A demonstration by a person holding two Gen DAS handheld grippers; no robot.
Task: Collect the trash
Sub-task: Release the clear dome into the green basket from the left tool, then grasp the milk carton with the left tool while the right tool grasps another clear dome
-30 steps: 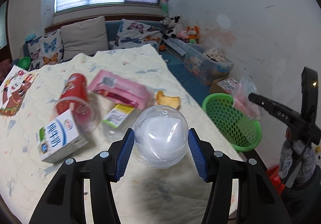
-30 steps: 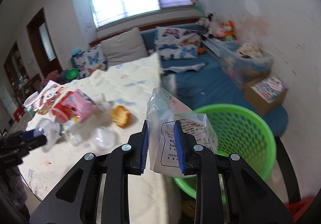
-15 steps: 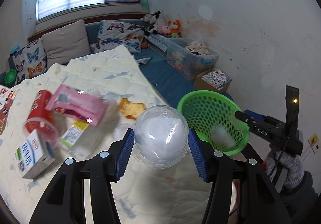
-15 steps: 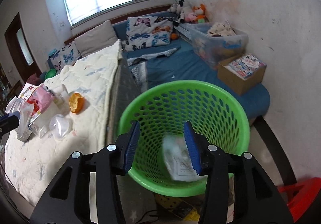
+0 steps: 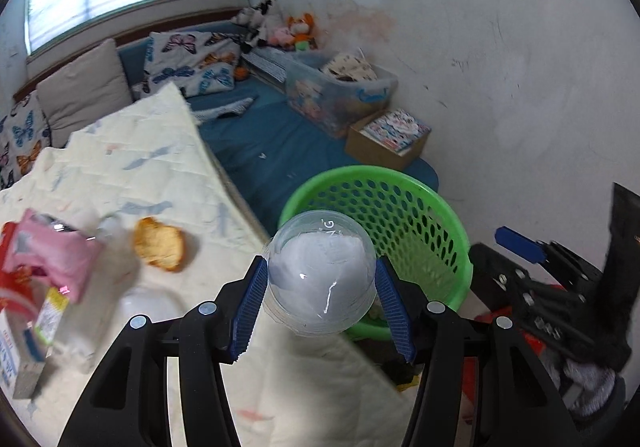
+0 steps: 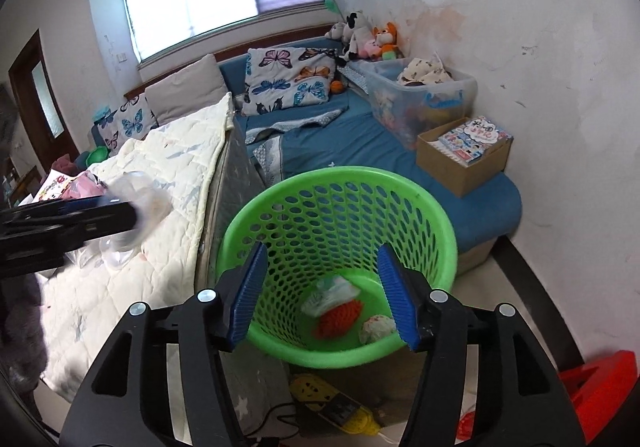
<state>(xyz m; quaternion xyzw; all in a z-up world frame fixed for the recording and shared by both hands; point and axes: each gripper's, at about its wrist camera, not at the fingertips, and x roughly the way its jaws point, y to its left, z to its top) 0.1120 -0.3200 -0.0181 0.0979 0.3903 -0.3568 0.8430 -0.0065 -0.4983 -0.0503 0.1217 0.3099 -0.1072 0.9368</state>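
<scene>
Over on the left, the quilt-covered table (image 5: 132,175) has a pile of junk half cut off by the frame edge: a pink packet (image 5: 52,255), a milk carton (image 5: 16,359) you can only see a slice of, and a torn bit of bread (image 5: 160,249) lying just right of the packet. There's something clear and blurry near the bread, too smeared to name. Moving across, the left gripper (image 5: 322,301) has its jaws clamped on a clear dome lid (image 5: 322,279), one blue pad on each side, dome end pointing away from the camera and slightly up, so its axis runs roughly along the fingers. It's held up off the table at the table's edge, with the green basket (image 5: 436,215) right behind it. The white stuff seen through the lid is too hazy to name. Further right, the right gripper (image 6: 322,293) hangs over the basket with jaws spread wide, nothing in them. Down in the basket there's a crumpled plastic bag (image 6: 330,293), an orange spiky ball (image 6: 340,317) and a small wad (image 6: 376,327) partly hidden behind a finger.
</scene>
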